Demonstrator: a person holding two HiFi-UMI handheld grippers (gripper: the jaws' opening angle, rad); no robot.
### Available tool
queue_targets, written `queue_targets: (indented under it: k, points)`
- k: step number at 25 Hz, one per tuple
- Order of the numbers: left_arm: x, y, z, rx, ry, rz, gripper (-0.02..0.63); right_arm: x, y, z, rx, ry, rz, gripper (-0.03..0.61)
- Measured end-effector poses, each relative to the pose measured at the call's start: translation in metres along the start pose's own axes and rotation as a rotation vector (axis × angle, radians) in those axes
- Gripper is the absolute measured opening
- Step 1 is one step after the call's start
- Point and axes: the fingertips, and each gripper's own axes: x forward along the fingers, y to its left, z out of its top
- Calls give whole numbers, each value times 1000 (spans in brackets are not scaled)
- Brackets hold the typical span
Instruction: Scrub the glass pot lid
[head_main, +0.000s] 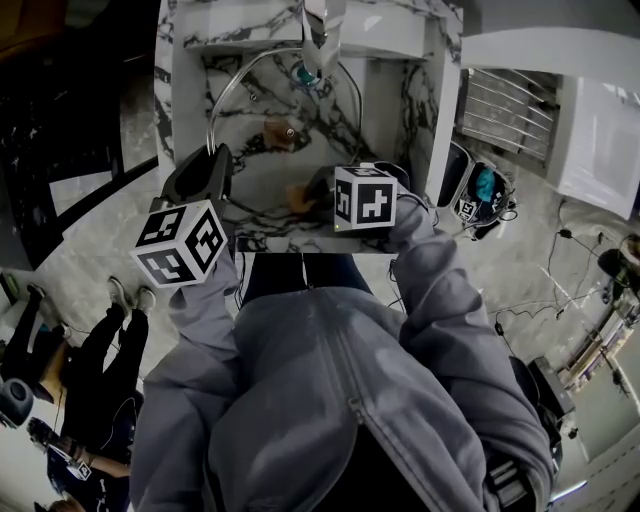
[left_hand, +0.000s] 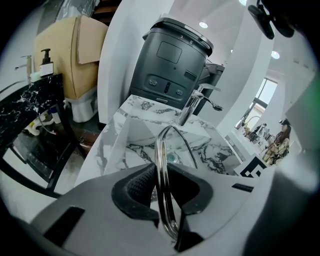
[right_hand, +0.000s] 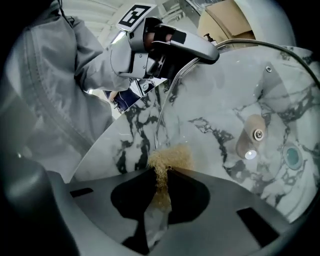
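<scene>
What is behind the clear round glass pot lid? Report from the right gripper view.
Through the lid: its tan knob, the white marble sink and teal drain. The tan scrub pad, pinched by the right gripper, hides a patch.

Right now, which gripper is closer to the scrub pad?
Right. The right gripper is clamped on the scrub pad, holding it against the glass lid; the left gripper is off at the lid's rim, gripping it.

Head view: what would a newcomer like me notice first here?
A glass pot lid stands on edge over the marble sink, its rim pinched in the left tongs. The right tongs hold a tan scrubbing pad against the glass.
</scene>
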Motion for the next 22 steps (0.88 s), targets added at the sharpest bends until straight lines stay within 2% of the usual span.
queue_targets:
  k: [2, 5, 10, 12, 17, 19, 22]
  points:
    - [-1, 0, 1, 5, 3, -3, 80, -8, -1, 3, -5, -18, -20, 57]
    - [-3, 1, 2, 5, -1, -1, 80, -30, -11, 15, 7, -94, -105, 57]
    - [-10, 4, 7, -1, -6, 3, 80, -84, -39, 45, 44, -289, -303, 57]
    - [-13, 6, 9, -2, -8, 6, 80, -108, -59, 50, 66, -319, -433, 57]
    - [-19, 10, 15, 1, -16, 14, 80, -170, -123, 38, 100, -321, -856, 57]
    - [-20, 12, 16, 1, -18, 16, 80, -179, -140, 31, 68, -252, -955, 57]
    - [-20, 12, 17, -3, -16, 15, 80, -172, -159, 27, 4, -144, -1005, 57]
